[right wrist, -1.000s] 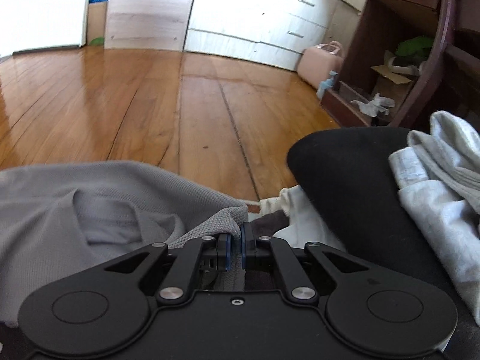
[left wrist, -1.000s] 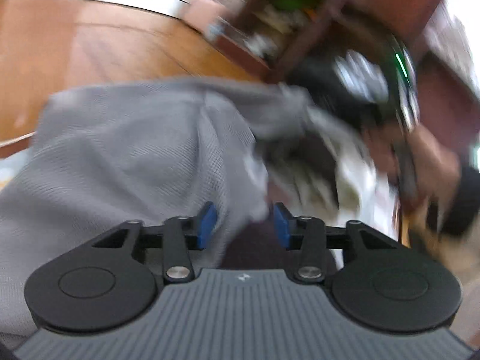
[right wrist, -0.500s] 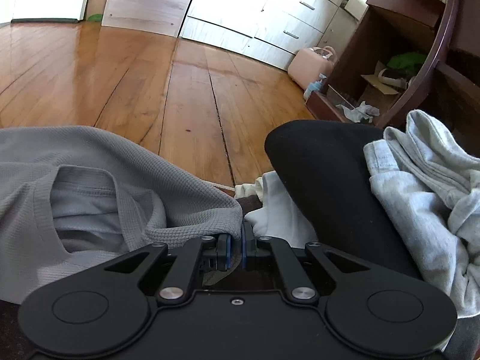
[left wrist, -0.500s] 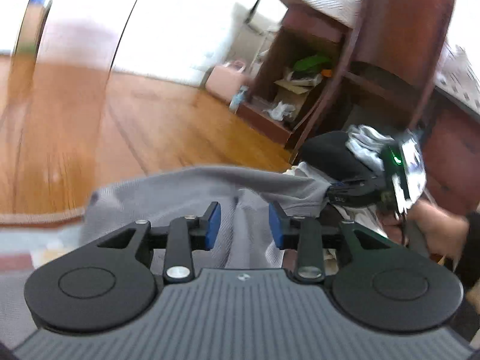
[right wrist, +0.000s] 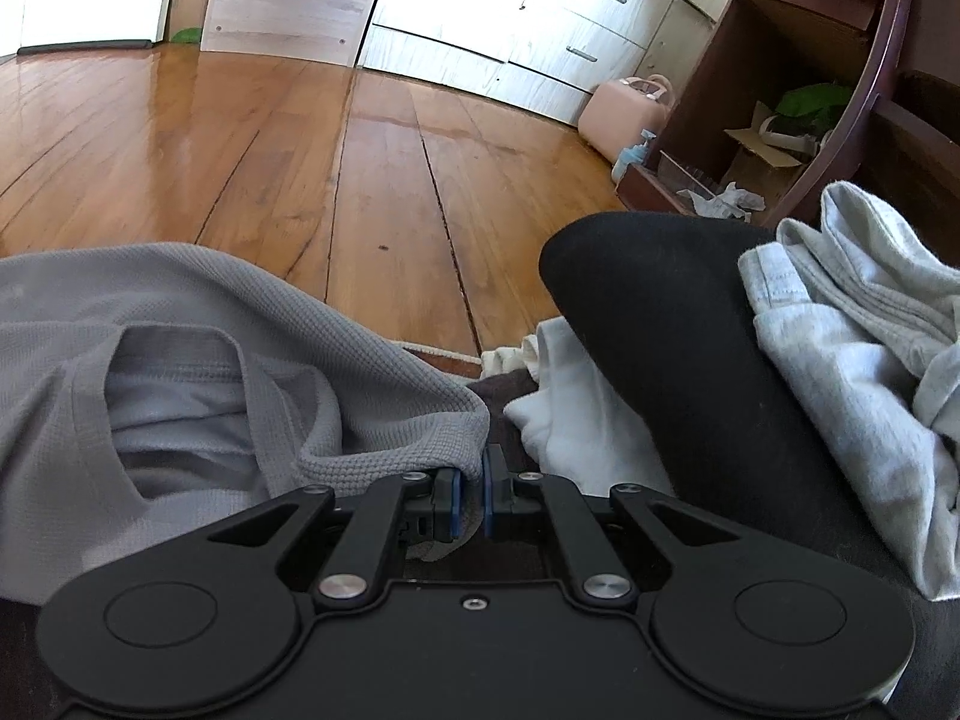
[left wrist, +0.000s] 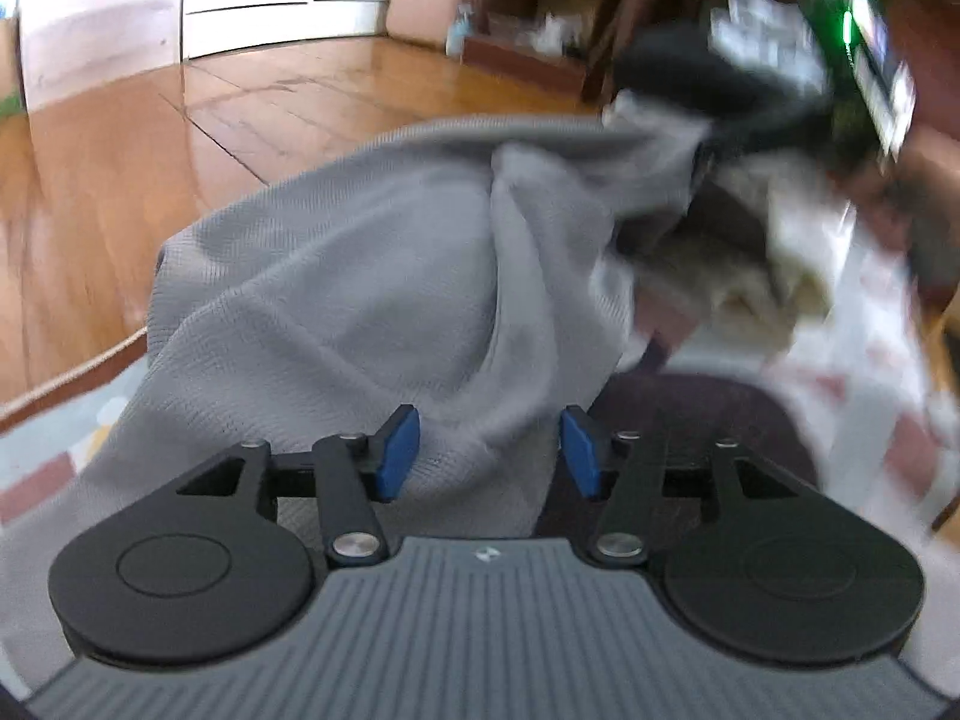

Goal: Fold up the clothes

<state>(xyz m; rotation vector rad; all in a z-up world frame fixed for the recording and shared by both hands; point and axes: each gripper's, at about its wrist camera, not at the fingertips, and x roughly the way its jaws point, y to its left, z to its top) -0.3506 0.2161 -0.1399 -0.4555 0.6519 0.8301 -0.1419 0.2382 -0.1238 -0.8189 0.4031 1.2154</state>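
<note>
The grey waffle-knit shirt [right wrist: 198, 360] lies spread and rumpled low in front of you, on what looks like a patterned rug [left wrist: 54, 456] at the edge of the wooden floor [right wrist: 300, 156], with its neck opening gaping toward the right wrist camera. Treat it as light, soft and limp: it will sag and drape wherever it is unsupported, and the textured knit should give the pads good bite, so slipping is not your main worry. Bunching is.

Your right gripper [right wrist: 471, 498] is clenched on a hemmed edge of the shirt, the fabric pinched between the blue pads near the neck side. Your left gripper [left wrist: 489, 450] has just been opening its jaws; they stand apart with a fold of the grey cloth lying between them, and the pads do not press on it, so that side is released.

Take hold with the left at a hem or seam well apart from the right grip, on a single layer if you can, so the cloth can be pulled taut between the two.

Beside the shirt, to the right, sit a black garment [right wrist: 660, 324], a white one [right wrist: 576, 414] and a pale grey sweatshirt [right wrist: 864, 348], near enough to snag. The left view is blurred, so the edges there are hard to judge.
</note>
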